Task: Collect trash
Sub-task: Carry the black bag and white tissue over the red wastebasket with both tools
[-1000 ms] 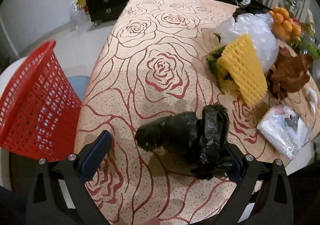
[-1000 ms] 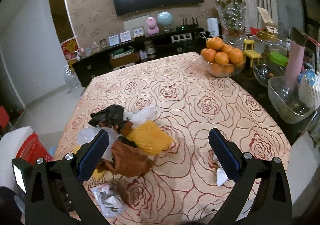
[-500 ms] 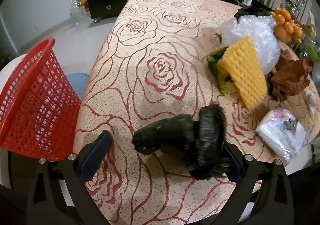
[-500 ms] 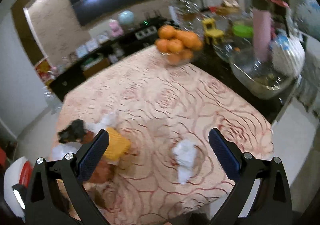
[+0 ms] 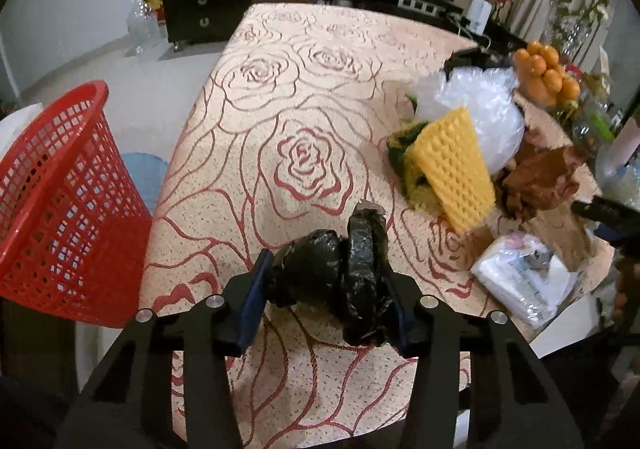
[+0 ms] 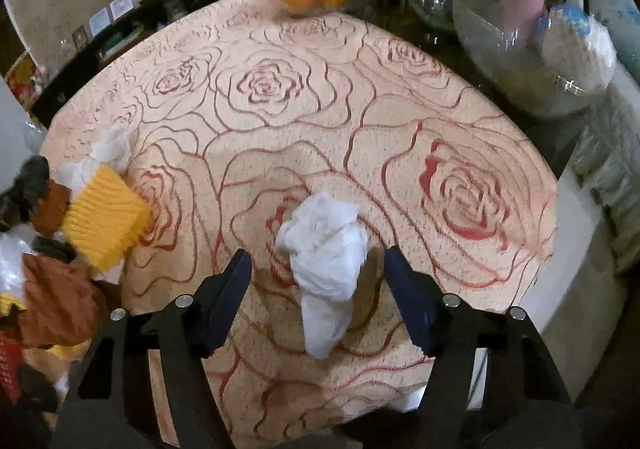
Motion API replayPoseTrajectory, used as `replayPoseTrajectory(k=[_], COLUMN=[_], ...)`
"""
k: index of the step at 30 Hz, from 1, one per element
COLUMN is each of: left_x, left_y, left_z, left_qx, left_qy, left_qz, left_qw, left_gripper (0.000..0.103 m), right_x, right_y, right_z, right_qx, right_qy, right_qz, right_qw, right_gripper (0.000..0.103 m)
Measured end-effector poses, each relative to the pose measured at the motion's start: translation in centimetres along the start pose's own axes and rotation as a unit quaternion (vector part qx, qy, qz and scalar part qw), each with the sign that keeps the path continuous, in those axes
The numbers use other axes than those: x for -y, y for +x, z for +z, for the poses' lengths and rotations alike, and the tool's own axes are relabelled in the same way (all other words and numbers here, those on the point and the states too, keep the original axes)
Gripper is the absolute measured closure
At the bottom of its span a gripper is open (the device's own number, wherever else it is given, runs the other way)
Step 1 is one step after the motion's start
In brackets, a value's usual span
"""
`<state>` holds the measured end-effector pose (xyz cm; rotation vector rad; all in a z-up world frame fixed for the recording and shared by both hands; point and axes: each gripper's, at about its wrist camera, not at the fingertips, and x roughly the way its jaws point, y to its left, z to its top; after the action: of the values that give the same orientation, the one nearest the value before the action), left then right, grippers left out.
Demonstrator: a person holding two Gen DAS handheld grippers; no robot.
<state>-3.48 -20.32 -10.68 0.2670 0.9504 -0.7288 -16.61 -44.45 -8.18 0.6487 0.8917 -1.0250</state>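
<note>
Near the worktop's left edge, the left gripper (image 5: 324, 289) is clamping a crumpled black bag (image 5: 340, 269), within reach of the red basket (image 5: 60, 209) just off that edge, while the right gripper (image 6: 318, 281), fingers apart, is straddling a white tissue wad (image 6: 324, 253) by the front edge.

Glossy crinkled black plastic bag (image 5: 344, 269), soft white crumpled tissue (image 6: 326, 253), red plastic mesh basket (image 5: 56, 201), woven rose-patterned cloth on the desk (image 5: 280, 97)
</note>
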Motion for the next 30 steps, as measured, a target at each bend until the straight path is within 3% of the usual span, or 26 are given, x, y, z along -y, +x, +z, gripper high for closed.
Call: replayPoseTrajectory(k=[3, 9, 20, 30], left_x=[-0.4, -1.0, -0.6, -5.0], left_y=[-0.8, -2.0, -5.9, -12.2], left_z=[0.2, 0.5, 1.5, 5.0], left_qx=[0.017, 0.034, 0.109, 0.173], left_qy=[-0.007, -0.024, 0.007, -0.017], left_qz=[-0.009, -0.011, 0.036, 0.07], left_qw=[0.9998, 0.9991, 0.9933, 0.9822], left_gripper=[0.057, 0.058, 0.058, 0.058], right_x=[-0.4, -0.3, -3.5, -10.0], right_y=[0.0, -0.3, -5.8, -12.2], right_z=[0.0, 0.3, 0.9, 1.7], right_qx=[0.008, 0.01, 0.103, 0.18], right_qy=[-0.015, -0.011, -0.033, -0.123], right_qz=[-0.016, 0.002, 0.104, 0.149], right_qw=[1.0, 1.0, 0.989, 0.964], right_gripper=[0.061, 0.069, 0.069, 0.069])
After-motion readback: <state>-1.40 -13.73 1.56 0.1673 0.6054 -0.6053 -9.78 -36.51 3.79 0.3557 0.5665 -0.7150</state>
